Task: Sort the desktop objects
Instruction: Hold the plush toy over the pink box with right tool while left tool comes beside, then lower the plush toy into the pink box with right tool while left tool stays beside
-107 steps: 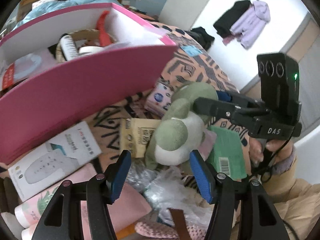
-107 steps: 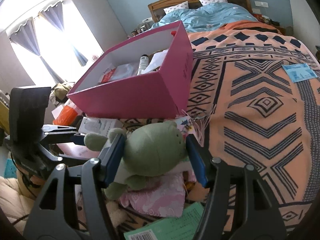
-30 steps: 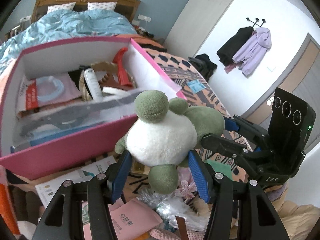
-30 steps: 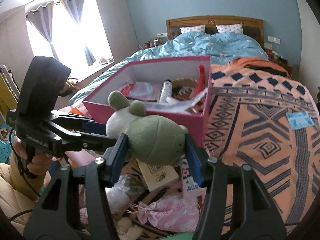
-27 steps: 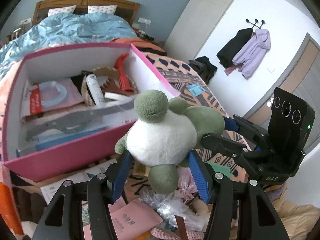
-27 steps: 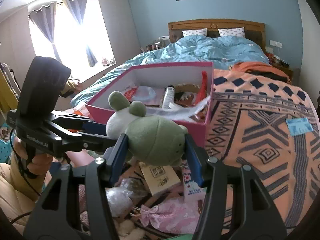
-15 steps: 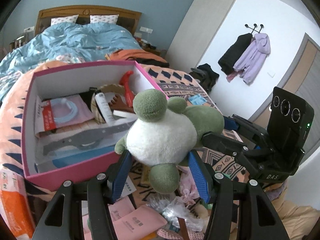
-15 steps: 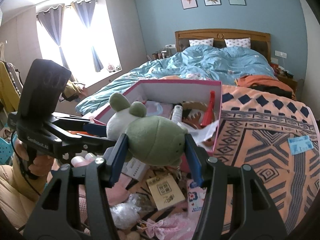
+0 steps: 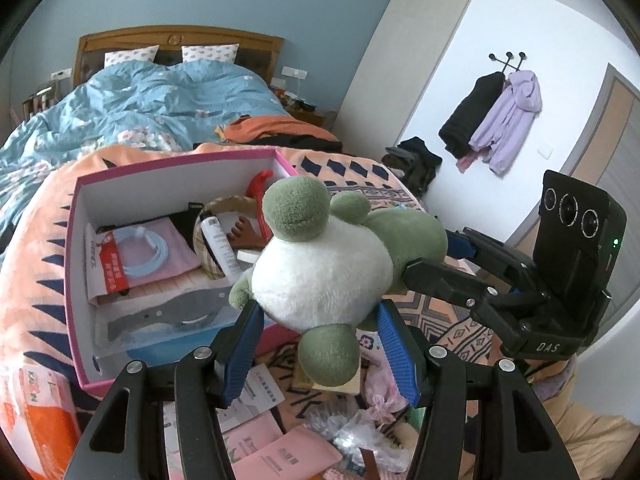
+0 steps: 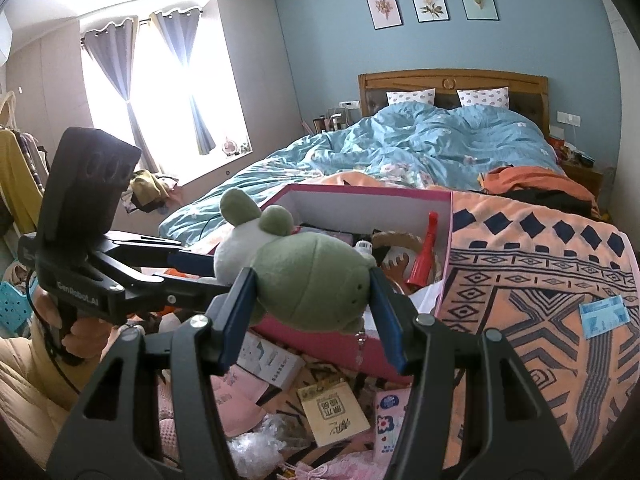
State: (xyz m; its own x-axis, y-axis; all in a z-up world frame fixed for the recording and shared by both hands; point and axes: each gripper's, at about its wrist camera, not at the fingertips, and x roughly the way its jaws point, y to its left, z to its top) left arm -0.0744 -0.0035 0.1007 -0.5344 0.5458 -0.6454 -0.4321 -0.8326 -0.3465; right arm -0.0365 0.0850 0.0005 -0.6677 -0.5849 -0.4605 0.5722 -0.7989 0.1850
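Green-and-white plush frog [image 9: 320, 276] hung above the pink box [image 9: 86, 376], the left gripper [image 9: 320, 344] clamped on its white belly. From the right wrist, the right gripper [image 10: 312, 312] squeezed the frog's [image 10: 312, 280] green head, box [image 10: 340, 350] behind.

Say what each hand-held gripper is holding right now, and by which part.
Both hold one plush frog. The left hand-held gripper clamps its white belly, near the legs. The right hand-held gripper clamps its green head, pads at either side.
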